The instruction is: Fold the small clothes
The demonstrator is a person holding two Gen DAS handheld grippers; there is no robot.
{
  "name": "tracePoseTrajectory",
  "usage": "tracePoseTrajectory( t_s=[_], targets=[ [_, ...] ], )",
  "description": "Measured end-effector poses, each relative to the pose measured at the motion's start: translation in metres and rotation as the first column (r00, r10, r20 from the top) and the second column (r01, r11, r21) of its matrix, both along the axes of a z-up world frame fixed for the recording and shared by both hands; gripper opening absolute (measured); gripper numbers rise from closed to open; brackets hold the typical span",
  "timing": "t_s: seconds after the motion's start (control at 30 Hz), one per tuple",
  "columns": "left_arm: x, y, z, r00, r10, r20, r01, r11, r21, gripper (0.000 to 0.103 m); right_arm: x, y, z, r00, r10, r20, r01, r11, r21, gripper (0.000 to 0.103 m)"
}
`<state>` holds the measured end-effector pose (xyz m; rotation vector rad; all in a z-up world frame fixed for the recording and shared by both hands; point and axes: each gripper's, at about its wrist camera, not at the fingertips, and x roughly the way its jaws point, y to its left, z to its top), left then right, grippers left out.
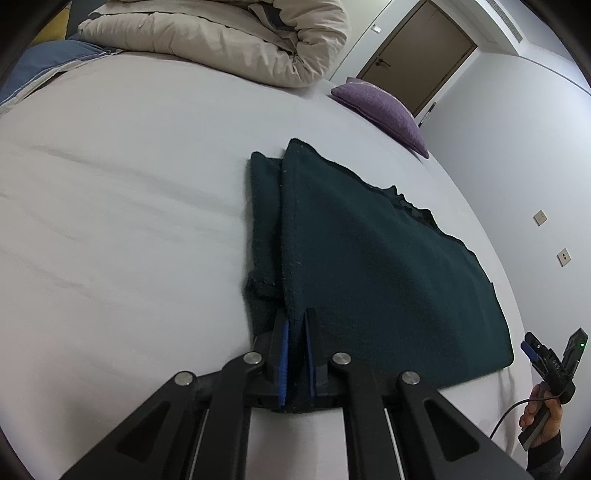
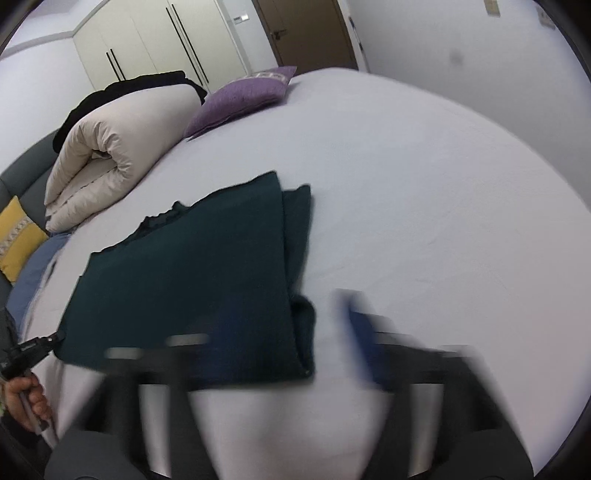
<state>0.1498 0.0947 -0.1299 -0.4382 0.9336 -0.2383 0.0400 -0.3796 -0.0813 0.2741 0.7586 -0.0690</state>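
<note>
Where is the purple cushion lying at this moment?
The purple cushion lies at the far edge of the bed, in front of the brown door, between the rolled beige duvet and the wall, well beyond the dark green garment.

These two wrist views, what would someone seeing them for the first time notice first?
The dark green garment stands out, lying partly folded on the pale bed sheet. The left gripper is pinched on its near edge, while the right gripper is blurred over the near end. Behind lie a rolled beige duvet and a purple cushion at the far edge.
</note>
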Motion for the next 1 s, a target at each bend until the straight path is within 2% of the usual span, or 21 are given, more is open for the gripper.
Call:
tracePoseTrajectory(
  t_s=[0.03, 0.1, 0.17, 0.23, 0.27, 0.3, 0.33, 0.47, 0.57, 0.7, 0.83, 1.0],
  targets=[
    [0.001, 0.0, -0.001, 1.0, 0.0, -0.001, 0.0, 1.0, 0.0, 0.013, 0.003, 0.003, 0.0, 1.0, 0.024, -0.013, -0.024, 1.0, -0.015, 0.075],
    [0.001, 0.0, -0.001, 1.0, -0.001, 0.0, 0.001, 1.0, 0.003, 0.013, 0.014, 0.013, -0.005, 0.996, 0.061, -0.066, -0.065, 0.996, -0.062, 0.066],
    [0.001, -0.002, -0.001, 1.0, -0.004, 0.005, 0.004, 1.0, 0.008, 0.013, 0.026, 0.018, -0.015, 0.99, 0.067, -0.124, -0.079, 0.992, -0.094, 0.04],
    [0.001, -0.003, -0.001, 1.0, -0.01, 0.009, 0.01, 1.0, 0.015, 0.013, 0.032, 0.018, -0.023, 0.986, 0.052, -0.161, -0.067, 0.993, -0.095, 0.025],
    [0.001, -0.003, -0.001, 1.0, -0.014, 0.011, 0.014, 1.0, 0.021, 0.013, 0.033, 0.018, -0.025, 0.985, 0.051, -0.164, -0.066, 0.994, -0.091, 0.014],
    [0.001, -0.006, -0.001, 1.0, -0.015, 0.012, 0.015, 1.0, 0.027, 0.013, 0.032, 0.02, -0.025, 0.986, 0.041, -0.163, -0.059, 0.993, -0.105, 0.011],
    [0.001, -0.006, -0.001, 1.0, -0.015, 0.015, 0.015, 0.999, 0.037, 0.007, 0.03, 0.022, -0.024, 0.987, 0.04, -0.157, -0.058, 0.992, -0.114, 0.006],
    [0.001, -0.007, 0.0, 1.0, -0.016, 0.016, 0.015, 0.999, 0.049, 0.007, 0.019, 0.025, -0.013, 0.993, 0.028, -0.116, -0.043, 0.992, -0.121, 0.005],
    [-0.002, -0.008, 0.002, 0.999, -0.024, 0.022, 0.022, 0.997, 0.068, 0.006, 0.009, 0.02, -0.009, 0.995, 0.009, -0.094, -0.015, 0.998, -0.064, 0.005],
    [-0.004, -0.001, -0.002, 0.999, -0.029, 0.014, 0.027, 0.997, 0.068, 0.006, -0.002, 0.015, -0.023, 0.993, -0.01, -0.121, 0.005, 0.999, -0.043, 0.005],
    [-0.012, 0.006, -0.008, 1.0, -0.028, 0.01, 0.027, 0.998, 0.056, 0.006, -0.009, 0.003, -0.038, 0.991, -0.032, -0.128, 0.035, 0.999, 0.019, 0.005],
    [-0.013, 0.007, -0.011, 1.0, -0.014, 0.011, 0.013, 0.999, 0.05, 0.006, -0.004, 0.008, -0.042, 0.989, -0.001, -0.147, 0.0, 1.0, -0.004, 0.005]
  ],
)
